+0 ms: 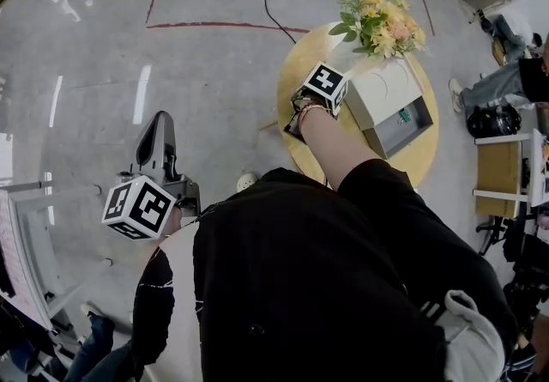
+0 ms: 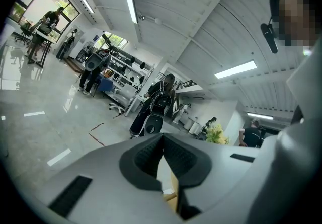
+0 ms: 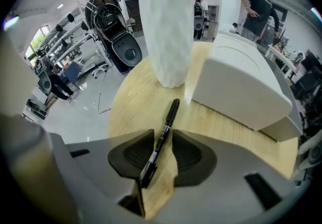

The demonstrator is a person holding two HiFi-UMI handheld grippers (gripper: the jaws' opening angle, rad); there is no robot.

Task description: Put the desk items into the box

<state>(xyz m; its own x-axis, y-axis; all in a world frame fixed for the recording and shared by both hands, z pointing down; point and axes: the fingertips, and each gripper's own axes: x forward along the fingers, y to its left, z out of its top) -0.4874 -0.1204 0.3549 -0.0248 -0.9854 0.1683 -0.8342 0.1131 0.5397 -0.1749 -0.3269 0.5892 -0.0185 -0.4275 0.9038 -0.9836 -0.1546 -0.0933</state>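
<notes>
The person's right arm reaches down to the round pale wooden table (image 1: 293, 71), its right gripper (image 1: 298, 124) tilted steeply, jaws parted around a slim black pen (image 3: 163, 132) lying flat on the wood, not clamped; the left gripper (image 1: 159, 124) hangs out to the side, roughly level, jaws closed and empty; a white open box (image 1: 377, 97) sits just beside a white textured vase (image 3: 166, 26) of yellow flowers (image 1: 382, 21); red tape lines (image 1: 223, 26) mark the glossy grey floor (image 1: 197, 71).
</notes>
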